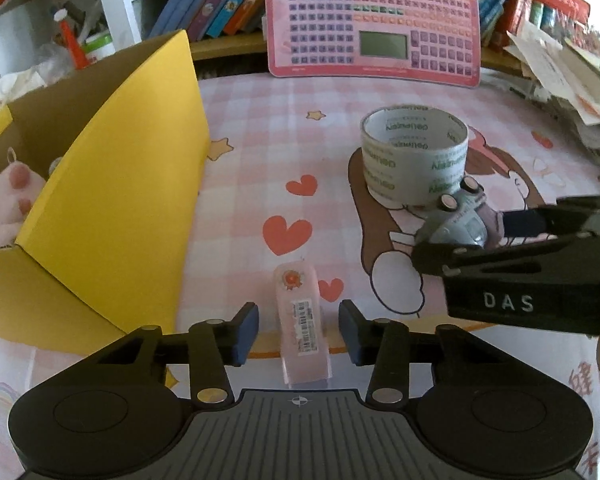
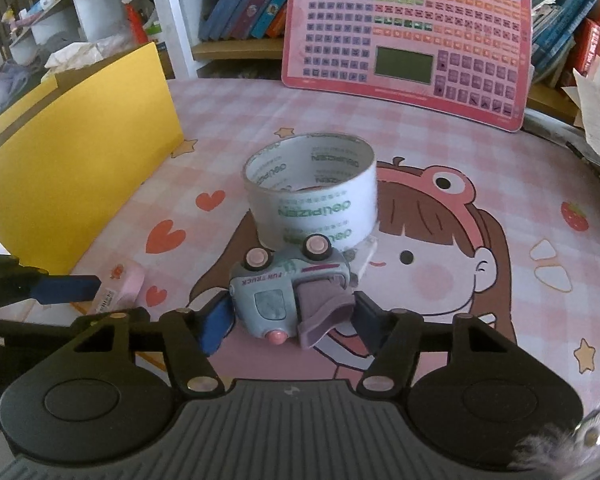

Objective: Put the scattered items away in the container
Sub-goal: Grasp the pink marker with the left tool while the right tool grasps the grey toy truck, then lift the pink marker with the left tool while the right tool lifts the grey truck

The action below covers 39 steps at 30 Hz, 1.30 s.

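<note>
A yellow cardboard box point(image 1: 112, 200) stands open at the left, with a pink plush point(image 1: 8, 200) inside. My left gripper point(image 1: 299, 330) is open, its pads on either side of a small pink case point(image 1: 302, 320) lying on the table, not touching it. My right gripper point(image 2: 290, 318) is shut on a pale blue toy truck point(image 2: 284, 284) lying on its side; it also shows in the left wrist view point(image 1: 456, 220). A roll of clear tape point(image 2: 312, 188) stands just behind the truck. The pink case also shows in the right wrist view point(image 2: 120, 288).
A pink keyboard toy point(image 2: 408, 36) leans against the bookshelf point(image 2: 240, 4) at the back. Loose papers point(image 1: 572, 80) pile at the right. The table has a pink cartoon mat point(image 2: 440, 240).
</note>
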Motion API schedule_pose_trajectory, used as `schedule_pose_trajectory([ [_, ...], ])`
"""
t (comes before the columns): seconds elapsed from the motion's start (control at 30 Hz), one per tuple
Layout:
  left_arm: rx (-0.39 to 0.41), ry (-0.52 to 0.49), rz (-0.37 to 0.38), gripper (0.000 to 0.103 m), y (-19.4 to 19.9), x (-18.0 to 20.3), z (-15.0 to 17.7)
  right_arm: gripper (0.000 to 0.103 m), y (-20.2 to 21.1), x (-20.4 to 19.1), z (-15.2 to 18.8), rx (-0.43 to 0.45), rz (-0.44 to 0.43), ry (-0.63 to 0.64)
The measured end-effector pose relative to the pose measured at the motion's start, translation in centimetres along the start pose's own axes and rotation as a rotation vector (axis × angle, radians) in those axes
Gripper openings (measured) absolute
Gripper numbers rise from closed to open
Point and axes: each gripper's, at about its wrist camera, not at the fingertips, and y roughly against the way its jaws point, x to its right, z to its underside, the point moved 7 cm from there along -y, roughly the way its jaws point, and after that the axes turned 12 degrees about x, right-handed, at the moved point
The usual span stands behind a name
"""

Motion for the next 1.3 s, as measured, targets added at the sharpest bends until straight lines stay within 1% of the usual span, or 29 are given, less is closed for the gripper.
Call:
schedule_pose_trajectory([
  [0.03, 0.001, 0.005, 0.005, 0.031, 0.0, 0.0, 0.0, 0.062, 0.1, 0.1, 0.1, 0.002, 0.003, -0.004],
  [0.07, 0.001, 0.006, 0.006, 0.024, 0.1, 0.0, 0.0, 0.062, 0.3, 0.2, 0.1, 0.005, 0.006, -0.008],
  [0.27, 0.001, 0.041, 0.045, 0.023, 1.2, -0.3, 0.2, 0.059, 1.9, 1.1, 0.4, 0.033, 0.021, -0.028],
  [0.4, 0.008, 0.048, 0.067, 0.023, 2.2, -0.2, 0.3, 0.059, 3.1, 1.5, 1.0, 0.023, 0.030, -0.055],
  [0.57, 0.040, 0.052, 0.093, 0.023, 4.1, 0.2, 0.2, 0.059, 5.3, 1.2, 1.6, 0.033, 0.032, -0.040],
  [0.7, 0.041, 0.087, 0.119, 0.023, 5.0, 0.3, 0.6, 0.059, 6.6, 1.0, 2.6, 0.026, 0.037, -0.046],
  [0.97, 0.057, 0.105, 0.132, 0.023, 6.9, 0.6, 1.4, 0.059, 8.9, -0.3, 5.3, -0.004, 0.020, -0.053],
  [1.3, 0.070, 0.102, 0.140, 0.023, 10.0, 0.6, 3.0, 0.059, 11.1, -1.6, 6.2, -0.001, 0.001, -0.051],
])
